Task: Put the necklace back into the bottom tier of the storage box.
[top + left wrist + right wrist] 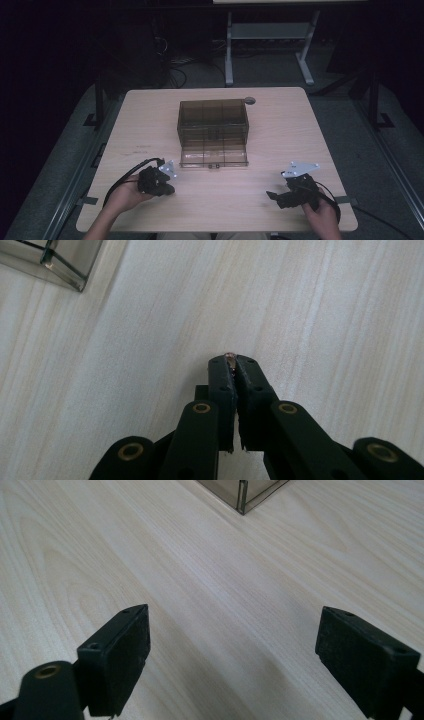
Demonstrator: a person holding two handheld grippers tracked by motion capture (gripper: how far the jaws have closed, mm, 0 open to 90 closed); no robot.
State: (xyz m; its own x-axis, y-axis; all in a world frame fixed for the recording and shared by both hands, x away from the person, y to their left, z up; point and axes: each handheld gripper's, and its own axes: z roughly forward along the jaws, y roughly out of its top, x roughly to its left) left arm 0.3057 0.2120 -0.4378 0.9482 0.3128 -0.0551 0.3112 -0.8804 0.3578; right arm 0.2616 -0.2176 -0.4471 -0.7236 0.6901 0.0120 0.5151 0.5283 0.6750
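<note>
1. The table (280,130) is light wood with soft, wavy grain lines. Its corners are round.
2. A see-through brown plastic box (212,121) sits in the middle of the table. It has straight walls and little rooms inside, split by thin walls.
3. The box's flat lid (214,156) lies open on the table at the 6 o'clock side of the box.
4. The left gripper (169,189) is black and blocky, and it has a small grey plate on top. It sits at about 7 o'clock from the box, near the lid's corner.
5. In the left gripper view, its two jaws are pressed together. At the very tip they pinch a tiny shiny thing (230,357). It looks round on top, with a bit of red lower down. It is too small to tell what it is.
6. The tips of the left gripper sit just above the wood.
7. The right gripper (272,194) is at about 4 o'clock from the box, well apart from it.
8. In the right gripper view, its jaws are spread wide. Bare wood lies between the black fingertips (120,655).
9. A corner of the box shows at 12 o'clock in that view.
</note>
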